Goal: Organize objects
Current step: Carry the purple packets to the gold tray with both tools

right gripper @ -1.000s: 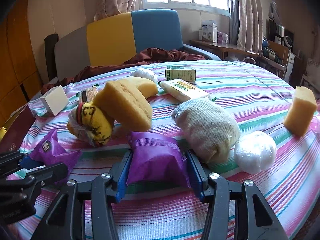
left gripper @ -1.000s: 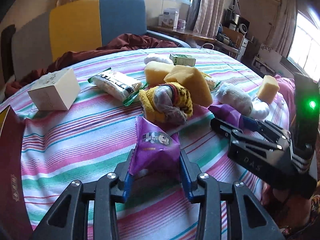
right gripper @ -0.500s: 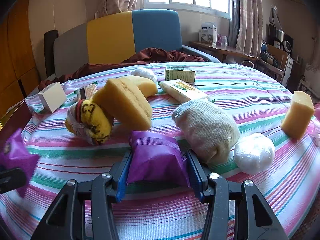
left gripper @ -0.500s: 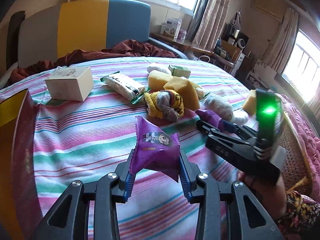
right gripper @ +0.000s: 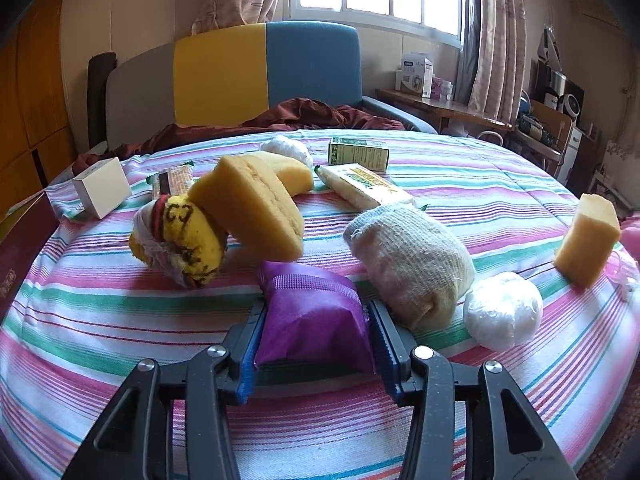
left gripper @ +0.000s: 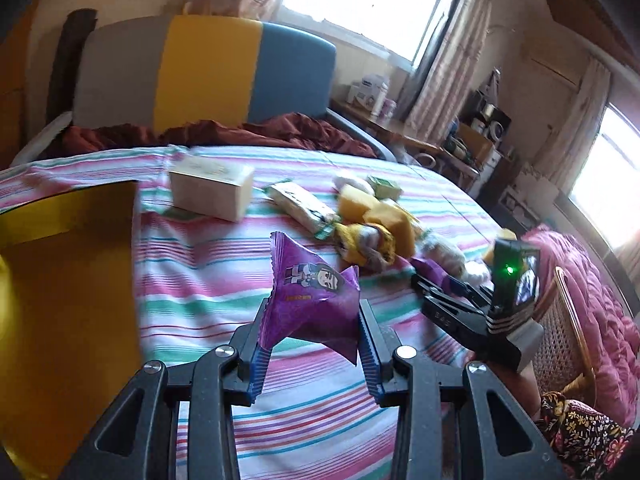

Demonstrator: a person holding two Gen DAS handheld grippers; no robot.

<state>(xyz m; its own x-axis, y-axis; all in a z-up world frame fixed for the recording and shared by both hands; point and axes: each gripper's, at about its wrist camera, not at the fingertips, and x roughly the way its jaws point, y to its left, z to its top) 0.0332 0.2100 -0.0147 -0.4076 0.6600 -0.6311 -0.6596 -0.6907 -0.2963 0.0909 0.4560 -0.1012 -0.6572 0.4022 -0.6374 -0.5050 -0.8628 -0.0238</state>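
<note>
Left wrist: left fingers [left gripper: 310,344] grasping printed purple packet [left gripper: 310,300], yellow box [left gripper: 68,280]; right wrist: right fingers [right gripper: 314,350] clamping plain purple packet [right gripper: 312,328].

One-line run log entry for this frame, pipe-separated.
left hand-held gripper: shut on purple cartoon snack packet, lifted | right hand-held gripper: shut on plain purple packet, at the striped bedcover | yellow box at left

Purple printed snack packet [left gripper: 310,300] held raised above striped cloth, plain purple packet [right gripper: 314,324] resting on cloth beside rolled socks.
</note>
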